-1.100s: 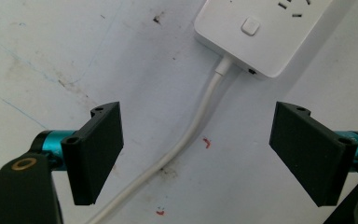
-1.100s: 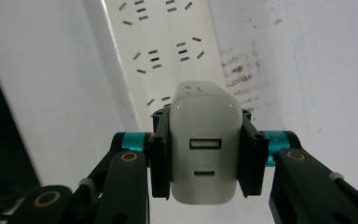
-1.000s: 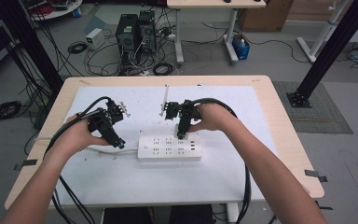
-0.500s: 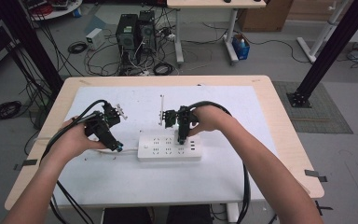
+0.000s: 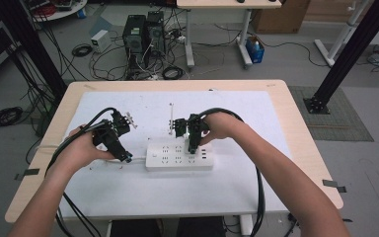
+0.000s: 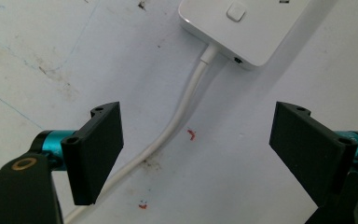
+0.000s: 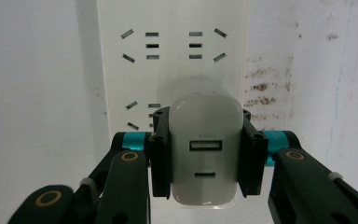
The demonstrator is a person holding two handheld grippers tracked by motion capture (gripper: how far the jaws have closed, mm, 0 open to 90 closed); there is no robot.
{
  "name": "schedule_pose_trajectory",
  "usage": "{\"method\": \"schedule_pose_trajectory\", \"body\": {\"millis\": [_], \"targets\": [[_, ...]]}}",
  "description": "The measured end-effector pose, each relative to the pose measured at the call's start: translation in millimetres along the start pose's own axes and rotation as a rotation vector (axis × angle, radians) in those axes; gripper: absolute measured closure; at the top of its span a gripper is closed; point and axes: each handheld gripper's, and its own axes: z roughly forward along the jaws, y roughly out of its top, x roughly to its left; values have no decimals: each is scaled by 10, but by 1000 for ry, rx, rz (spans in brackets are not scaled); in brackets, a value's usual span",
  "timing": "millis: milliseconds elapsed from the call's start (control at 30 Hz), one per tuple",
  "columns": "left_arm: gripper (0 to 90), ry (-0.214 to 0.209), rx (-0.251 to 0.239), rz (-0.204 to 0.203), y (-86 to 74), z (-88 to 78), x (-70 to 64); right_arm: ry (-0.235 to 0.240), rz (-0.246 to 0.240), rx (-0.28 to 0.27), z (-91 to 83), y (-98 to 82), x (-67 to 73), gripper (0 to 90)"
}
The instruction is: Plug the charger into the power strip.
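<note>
Charger (image 7: 205,151), a white block with two ports on its visible face, is pinched by its two sides between the jaws of the right gripper (image 7: 205,154). It sits directly over the power strip (image 5: 178,155), which lies near the middle of the table (image 5: 276,98) with its long axis running left to right. In the right gripper view the charger covers a socket position partway along the strip, with free slot groups visible beyond it. Whether the pins are seated in the socket or only resting above it cannot be told, since the charger body hides the contact line.

The governing relation is vertical: the charger lies in line with the right gripper's jaws, and the strip face lies just past it. Any coming move, whether pressing in or pulling out, would probably run square to the strip face, across its long axis.

The left gripper (image 6: 200,154) has its jaws spread wide and holds nothing. It hovers over the white cord (image 6: 182,112) where that leaves the left end of the strip, next to the switch button (image 6: 236,11). The right hand (image 5: 222,126) is the nearer one to the charger; the left gripper is placed where it could steady the cord or the strip end.
</note>
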Motion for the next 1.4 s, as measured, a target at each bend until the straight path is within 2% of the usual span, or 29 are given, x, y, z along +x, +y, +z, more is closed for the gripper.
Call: {"method": "schedule_pose_trajectory", "body": {"millis": [33, 133, 233, 267, 400, 533, 567, 600, 633, 667, 700, 767, 833, 867, 900, 933, 967, 1000, 1100, 1167, 1200, 1233, 1267, 1300, 1400], "targets": [[175, -3, -4, -2, 2, -5, -1, -6, 4, 6, 2, 14, 19, 633], [175, 1, -3, 3, 16, -15, -2, -63, -33, 31, 34, 69, 113, 633], [175, -3, -14, 2, 25, -18, -16, -28, 6, -1, 34, 16, 47, 633], [176, -2, -12, 6, 28, -19, -16, -33, -2, -12, 43, 8, 52, 633], [176, 2, -22, 6, 30, -20, -40, -15, 24, -57, 45, -60, 30, 632], [175, -9, -32, 2, 21, -20, -45, -18, 10, -76, 48, -76, 36, 627], [175, -9, -22, 18, 23, -22, -32, -5, 15, -78, 46, -75, 20, 621], [175, -12, -28, 2, 22, -15, -37, 22, 54, -66, 46, -71, -10, 518], [175, -8, -22, 6, 25, -21, -26, 60, 111, -49, 55, -68, -57, 383], [175, -3, -24, 6, 26, -28, -18, 72, 163, -57, 28, -79, -86, 352], [175, -1, -29, 4, 23, -37, -4, 84, 201, -89, -44, -111, -95, 328], [175, -9, -52, -7, 12, -40, 11, 82, 249, -169, -216, -197, -88, 316], [175, -1, -44, 4, 7, -51, 45, 48, 322, -218, -413, -332, -91, 277], [175, -1, -44, 4, 7, -51, 45, 48, 322, -218, -413, -332, -91, 277], [175, 15, -56, -2, 3, -63, 70, -18, 477, -253, -639, -618, -86, 256], [175, 20, -82, -15, 3, -75, 102, -51, 540, -251, -691, -726, -81, 255], [175, 20, -82, -15, 3, -75, 102, -51, 540, -251, -691, -726, -81, 255], [175, 27, -92, -14, 9, -87, 126, -99, 669, -235, -765, -947, -60, 228], [175, 36, -95, -5, 21, -89, 148, -169, 821, -244, -836, -1244, -16, 228], [175, 46, -111, -12, 42, -86, 199, -165, 888, -240, -830, -1417, 3, 225], [175, 46, -116, -23, 49, -80, 214, -172, 919, -221, -822, -1483, 12, 225], [175, 46, -116, -23, 49, -80, 214, -172, 919, -221, -822, -1483, 12, 225], [175, 43, -118, -31, 61, -68, 250, -180, 964, -202, -805, -1593, 28, 225], [175, 39, -114, -32, 69, -61, 265, -175, 985, -204, -797, -1640, 30, 225], [175, 39, -100, -38, 86, -39, 295, -175, 1010, -203, -788, -1714, 47, 225]]}}
